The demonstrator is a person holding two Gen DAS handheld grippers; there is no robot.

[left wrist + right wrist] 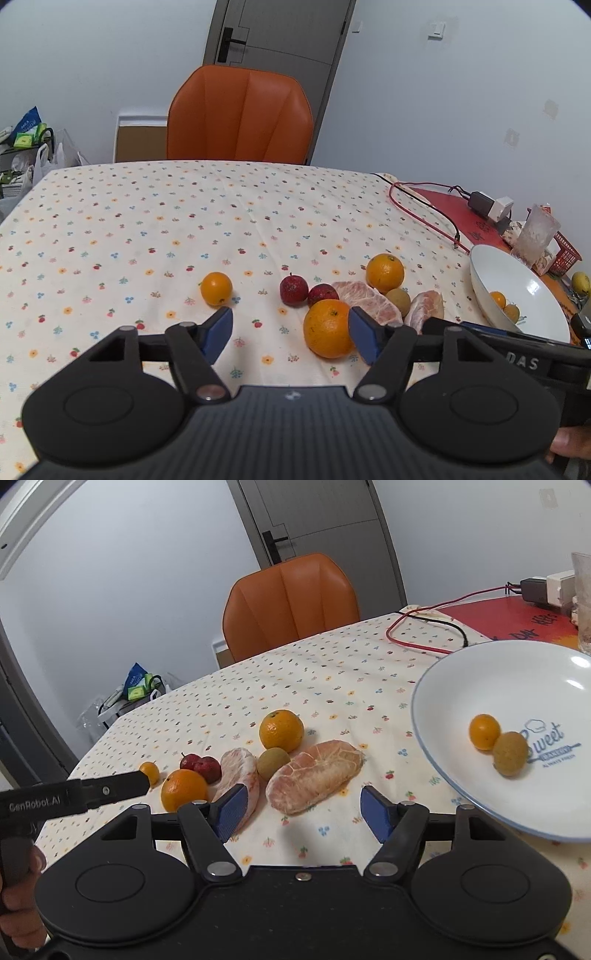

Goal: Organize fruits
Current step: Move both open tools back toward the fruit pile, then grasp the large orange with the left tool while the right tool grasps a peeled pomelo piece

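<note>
Both claws stand parted and grip nothing: the left gripper [290, 334] hangs beside the near orange [328, 328] on the tablecloth [147, 229], the right gripper [301, 810] before a peeled pomelo piece [314, 775] (white bowl [480, 672] just right).

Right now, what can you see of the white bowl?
The white bowl is wide, shallow and glossy, like glazed ceramic, with a thin blue rim and a blue "Sweet" bakery print inside. It sits upright on the table's right side and holds a small orange fruit touching a brownish-green round fruit. No tongs touch it.
</note>
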